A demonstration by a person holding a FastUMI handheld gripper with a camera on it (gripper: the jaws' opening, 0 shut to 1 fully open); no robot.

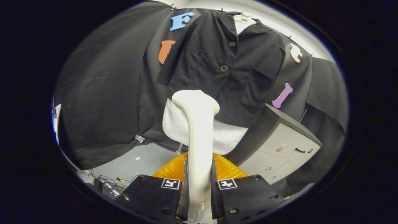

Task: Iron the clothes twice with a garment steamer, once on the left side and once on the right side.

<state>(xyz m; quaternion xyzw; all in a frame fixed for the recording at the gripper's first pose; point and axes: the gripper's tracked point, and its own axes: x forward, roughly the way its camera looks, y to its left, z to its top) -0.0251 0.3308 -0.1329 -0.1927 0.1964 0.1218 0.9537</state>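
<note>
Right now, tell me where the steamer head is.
In the gripper view, the steamer is clamped upright between the gripper fingers, its head just below the hanging black shirt, over the white cloth, left of the grey cabinet.

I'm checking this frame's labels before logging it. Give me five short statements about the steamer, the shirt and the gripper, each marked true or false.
1. The gripper is shut on the white garment steamer. True.
2. The black shirt lies folded on the floor. False: it hangs on a hanger against the booth wall.
3. The steamer's head sits at the shirt's lower part. True.
4. The shirt's front has buttons. True.
5. The grey cabinet has an open drawer. False: its drawers look closed.
</note>
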